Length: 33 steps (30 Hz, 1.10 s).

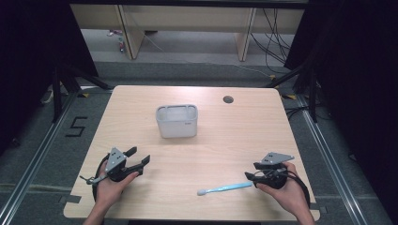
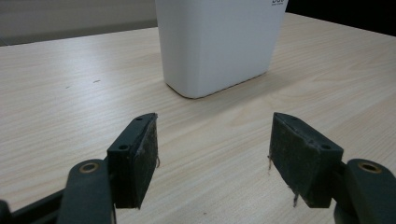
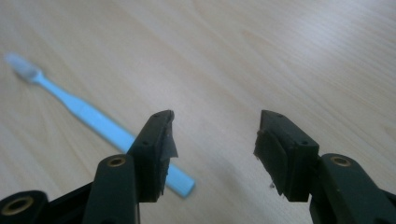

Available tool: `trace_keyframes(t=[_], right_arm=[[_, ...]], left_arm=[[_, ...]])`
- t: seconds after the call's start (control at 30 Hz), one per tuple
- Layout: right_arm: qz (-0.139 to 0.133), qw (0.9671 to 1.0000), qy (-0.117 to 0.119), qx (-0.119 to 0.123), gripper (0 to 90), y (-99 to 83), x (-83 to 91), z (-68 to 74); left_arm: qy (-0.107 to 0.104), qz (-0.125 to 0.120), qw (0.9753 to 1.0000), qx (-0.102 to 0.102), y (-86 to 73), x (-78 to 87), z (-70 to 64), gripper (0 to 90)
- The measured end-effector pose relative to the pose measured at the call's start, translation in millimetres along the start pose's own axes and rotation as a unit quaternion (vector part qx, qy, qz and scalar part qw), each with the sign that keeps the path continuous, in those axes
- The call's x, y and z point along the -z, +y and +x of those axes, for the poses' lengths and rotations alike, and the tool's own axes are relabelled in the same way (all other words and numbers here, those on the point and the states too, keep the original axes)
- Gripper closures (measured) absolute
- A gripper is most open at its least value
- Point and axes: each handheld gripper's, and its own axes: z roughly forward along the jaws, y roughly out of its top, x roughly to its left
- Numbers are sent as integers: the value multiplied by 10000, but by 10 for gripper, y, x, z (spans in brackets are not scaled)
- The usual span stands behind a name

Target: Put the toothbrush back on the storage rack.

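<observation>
The step in hand looks like the approach to a pick-up: the pale blue toothbrush [image 1: 224,188] lies flat on the wooden surface [image 1: 225,136] in the lower middle of the high view, its bristle end toward the left of the frame and its handle end pointing at the right tool [image 1: 249,176]. That tool sits in the lower right of the frame, held low over the surface, with its jaws parted and nothing between them. In the right gripper view the toothbrush [image 3: 88,115] runs from the upper left down toward the bottom centre, and its handle end passes behind the left-hand jaw rather than into the gap, so the tool is near the handle but not yet lined up on it.

The left tool [image 1: 139,156] rests in the lower left of the high view, also released and empty. In the left gripper view its jaws frame the white bin [image 2: 219,44], which stands upright at the top centre of that picture; in the high view the white bin [image 1: 177,121] sits in the middle of the frame, well apart from the toothbrush.

The next move probably calls for shifting the right tool sideways until the handle lies between the jaws, lowering them close to the surface, and clenching on the thin handle squarely, since a flat, slim thing could slide away if nudged by one jaw first.
</observation>
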Motion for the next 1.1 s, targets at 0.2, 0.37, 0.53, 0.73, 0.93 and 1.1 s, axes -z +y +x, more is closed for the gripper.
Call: trace_keyframes(t=[0.2, 0.37, 0.53, 0.73, 0.93, 1.1], right_arm=[[745, 9939, 367, 727, 415, 123, 29, 25], [1659, 9731, 712, 1429, 405, 247, 37, 35], [2046, 9509, 940, 2124, 400, 384, -10, 79], [2639, 9129, 1057, 2930, 457, 503, -203, 272], [2806, 8926, 1237, 3305, 534, 562, -372, 370], [2950, 8776, 1324, 3539, 584, 595, -474, 401]], left_arm=[[-2, 45, 10000, -28, 2, -6, -10, 324], [-15, 36, 9999, -117, 1, -8, -28, 324], [-25, 35, 9999, -150, -1, -5, -42, 324], [-27, 74, 9997, -218, 1, -9, -61, 324], [-56, 41, 9997, -224, -4, -17, -68, 324], [-71, 45, 9997, -226, -4, -18, -77, 324]])
